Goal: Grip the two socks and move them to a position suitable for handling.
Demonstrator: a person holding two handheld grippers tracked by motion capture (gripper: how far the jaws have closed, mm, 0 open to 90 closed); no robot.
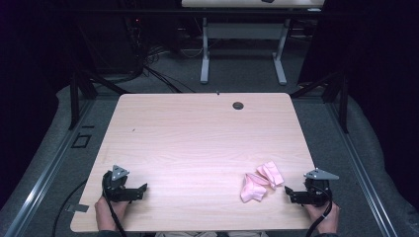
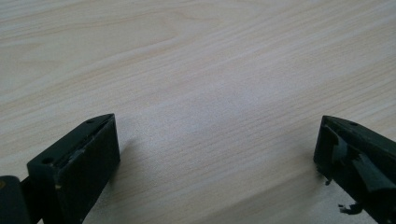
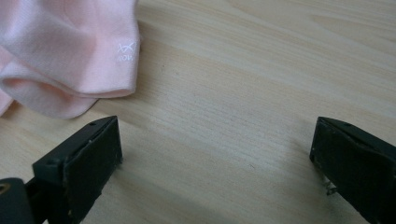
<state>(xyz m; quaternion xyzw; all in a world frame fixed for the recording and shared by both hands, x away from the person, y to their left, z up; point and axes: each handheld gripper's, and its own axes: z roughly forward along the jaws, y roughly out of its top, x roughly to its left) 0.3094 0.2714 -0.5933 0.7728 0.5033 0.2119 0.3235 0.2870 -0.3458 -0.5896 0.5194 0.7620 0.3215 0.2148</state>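
Observation:
Two pale pink socks [image 1: 261,180] lie crumpled together on the wooden table [image 1: 197,138] near its front right. My right gripper [image 1: 290,194] rests on the table just right of them, open, with nothing between its jaws. In the right gripper view one pink sock [image 3: 70,51] with a small white logo lies just beyond the left jaw, bare wood between the jaws. My left gripper [image 1: 141,190] sits at the table's front left, open, over bare wood [image 2: 210,93], far from the socks.
A round cable hole [image 1: 238,105] is in the table near its far edge. Another table's white legs [image 1: 205,54] stand beyond on grey carpet. Black frame posts [image 1: 74,94] flank the table.

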